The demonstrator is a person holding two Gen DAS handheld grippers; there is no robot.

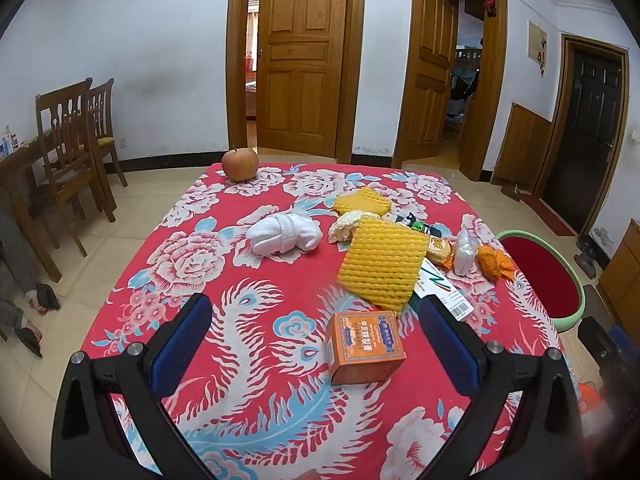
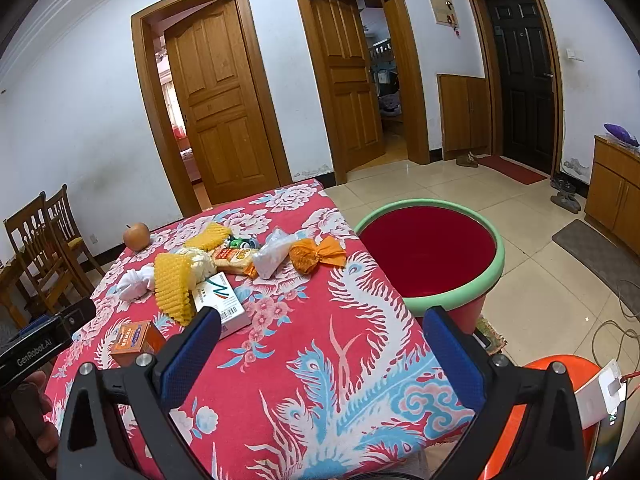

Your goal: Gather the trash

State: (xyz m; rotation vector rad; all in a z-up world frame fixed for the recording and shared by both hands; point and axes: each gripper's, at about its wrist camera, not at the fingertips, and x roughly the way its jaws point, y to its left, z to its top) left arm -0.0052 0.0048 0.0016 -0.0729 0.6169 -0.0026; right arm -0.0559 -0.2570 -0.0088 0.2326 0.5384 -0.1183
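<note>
The left gripper point(image 1: 316, 344) is released, the orange box point(image 1: 366, 346) between its fingers untouched; the right gripper point(image 2: 320, 346) is released too, the red bin point(image 2: 430, 252) beyond it.

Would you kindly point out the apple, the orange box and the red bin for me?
apple point(image 1: 240, 165), left wrist view, middle of its skin.
orange box point(image 1: 365, 346), left wrist view, top face.
red bin point(image 2: 496, 240), right wrist view, green rim.

red floral tablecloth point(image 1: 248, 320) (pink peonies, blue swirls), yellow ribbed foam net point(image 1: 382, 266), orange box point(image 1: 366, 346), white socks point(image 1: 284, 234).
</note>
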